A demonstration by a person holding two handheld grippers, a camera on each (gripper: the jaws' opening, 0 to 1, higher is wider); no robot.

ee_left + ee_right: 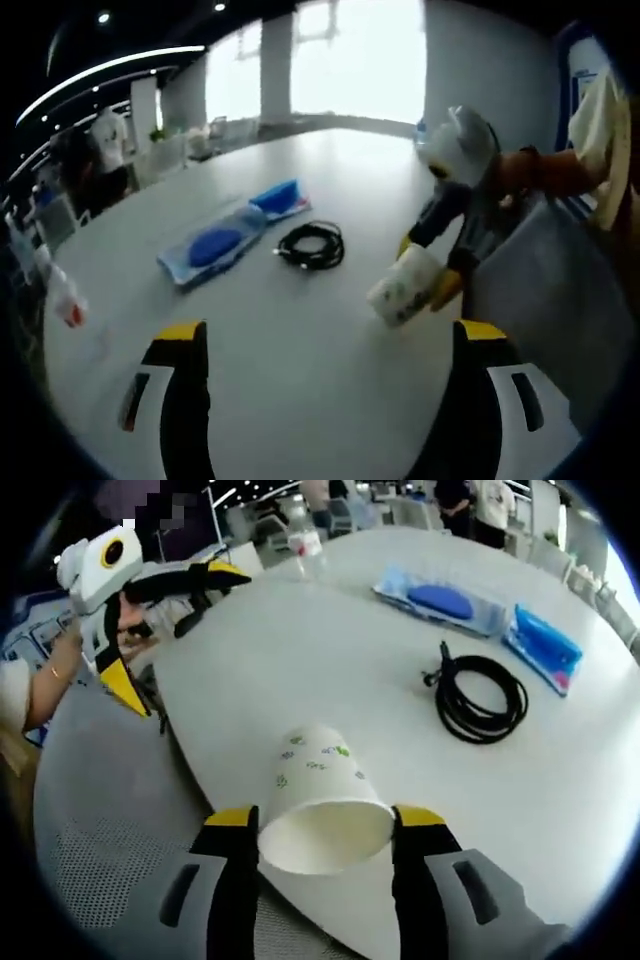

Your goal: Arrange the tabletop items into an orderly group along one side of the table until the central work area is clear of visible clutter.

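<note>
A white paper cup (322, 795) with small green and blue prints lies on its side over the table's near edge, its mouth toward the camera. My right gripper (328, 825) is shut on it, one jaw at each side of the rim. The left gripper view shows the same cup (405, 285) held by the right gripper (425, 268) at the table's right edge. My left gripper (330, 345) is open above bare table (330, 400) with nothing between its jaws. It also shows in the right gripper view as the left gripper (185, 630), held at the far left, jaws spread.
A coiled black cable (480, 700) lies mid-table, also seen as the cable (312, 245). Beyond it lie a clear packet with a blue item (445, 602) and a blue packet (545, 645). A plastic bottle (305, 540) stands at the far edge. A grey mesh chair (100, 810) sits beside the table.
</note>
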